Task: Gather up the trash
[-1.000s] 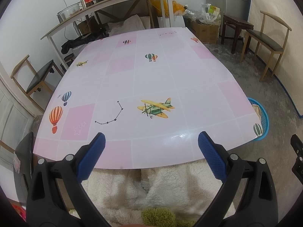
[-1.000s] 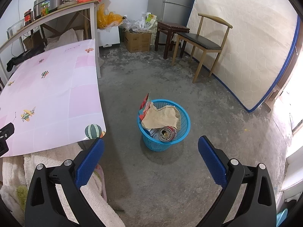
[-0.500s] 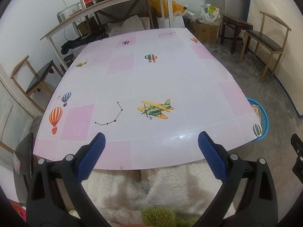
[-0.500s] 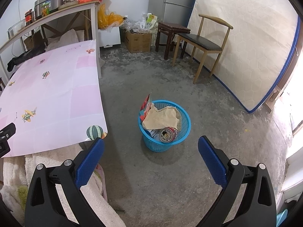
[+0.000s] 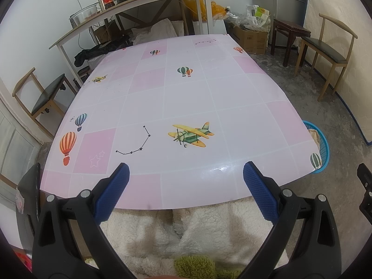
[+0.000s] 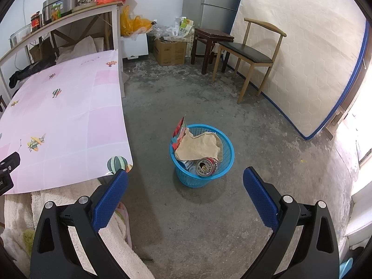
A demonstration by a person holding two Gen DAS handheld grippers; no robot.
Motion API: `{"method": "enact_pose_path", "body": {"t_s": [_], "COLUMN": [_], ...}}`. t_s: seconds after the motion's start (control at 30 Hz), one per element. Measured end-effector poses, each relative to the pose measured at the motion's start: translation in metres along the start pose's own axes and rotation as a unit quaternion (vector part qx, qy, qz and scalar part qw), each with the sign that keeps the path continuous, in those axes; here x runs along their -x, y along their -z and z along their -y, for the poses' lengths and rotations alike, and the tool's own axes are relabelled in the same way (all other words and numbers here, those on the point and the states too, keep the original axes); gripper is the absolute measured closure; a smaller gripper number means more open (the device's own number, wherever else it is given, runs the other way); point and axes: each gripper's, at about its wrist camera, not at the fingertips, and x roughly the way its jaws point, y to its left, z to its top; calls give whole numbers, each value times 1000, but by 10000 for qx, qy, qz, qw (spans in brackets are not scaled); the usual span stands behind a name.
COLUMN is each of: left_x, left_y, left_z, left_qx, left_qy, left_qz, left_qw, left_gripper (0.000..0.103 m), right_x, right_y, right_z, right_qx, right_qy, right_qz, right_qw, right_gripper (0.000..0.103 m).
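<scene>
A blue mesh basket (image 6: 223,160) stands on the concrete floor right of the table. It holds a crumpled brown paper (image 6: 197,146), a red can (image 6: 205,166) and a red wrapper (image 6: 179,127). My right gripper (image 6: 185,183) hovers open above and in front of the basket, with nothing between its fingers. My left gripper (image 5: 185,179) is open over the near edge of the pink-checked table (image 5: 186,97), holding nothing. The basket's rim (image 5: 324,144) peeks out past the table's right corner in the left wrist view.
A wooden chair (image 6: 251,53), a dark stool (image 6: 211,39) and a cardboard box (image 6: 171,50) stand at the back. A mattress (image 6: 302,58) leans on the right wall. A cluttered shelf (image 5: 130,14) runs behind the table. A fleece garment (image 5: 186,237) lies below the grippers.
The right wrist view has shifted very slightly, the basket sitting a touch further right. The left gripper has held still. Both grippers stay open.
</scene>
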Motion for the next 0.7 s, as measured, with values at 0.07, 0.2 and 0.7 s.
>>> {"method": "enact_pose_path", "body": {"t_s": [0.07,0.2,0.7], "left_x": [-1,-3,-3], "left_y": [-1,-2,-2], "left_z": [-1,-2,-2], "left_qx": [-2,-11,-15], "left_qy": [7,26,30], "left_qz": [-4,-32,-50], "left_qw": [10000,10000,10000], "left_gripper": [9,9,9], "right_x": [0,0,0], "right_y": [0,-2,-2], "right_z": [0,-1,-3], "right_qx": [-5,0,3], "right_qy": [1,-33,-32], "right_qz": [1,-6,-3], "right_qw": [10000,10000,10000], "right_gripper": [7,7,7]}}
